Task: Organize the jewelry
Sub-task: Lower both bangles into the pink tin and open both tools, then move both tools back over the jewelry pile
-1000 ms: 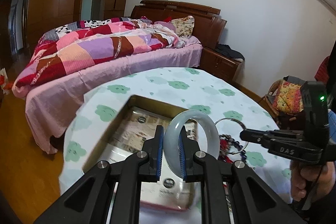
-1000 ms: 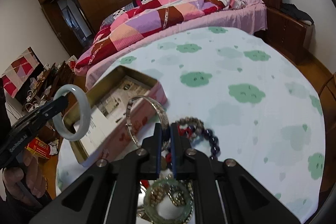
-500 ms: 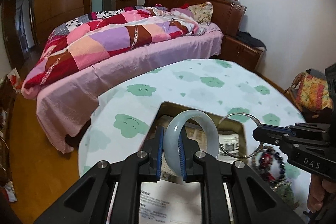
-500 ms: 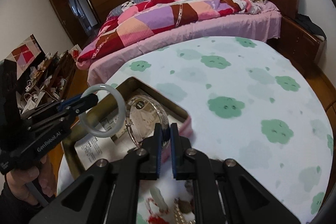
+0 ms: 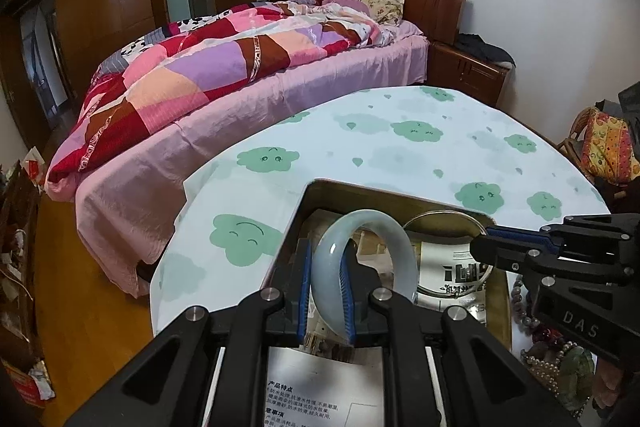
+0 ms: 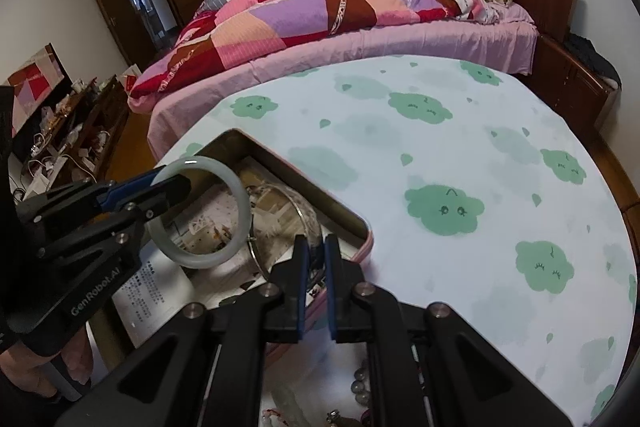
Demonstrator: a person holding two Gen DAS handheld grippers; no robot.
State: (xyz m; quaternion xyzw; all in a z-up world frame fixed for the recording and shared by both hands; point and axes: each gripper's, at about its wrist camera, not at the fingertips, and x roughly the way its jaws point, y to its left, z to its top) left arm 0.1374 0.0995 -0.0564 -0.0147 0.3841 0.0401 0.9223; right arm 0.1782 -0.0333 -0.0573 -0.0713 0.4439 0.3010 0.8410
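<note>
Both tongs over the open tin

Left tongs clamped the jade bangle upright; right tongs gripped the thin metal bangle above the tin.

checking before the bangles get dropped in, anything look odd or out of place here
Nothing looks damaged or spilled. The tin box holds printed leaflets rather than jewelry, and beaded bracelets lie heaped loose on the tablecloth beside it.
</note>
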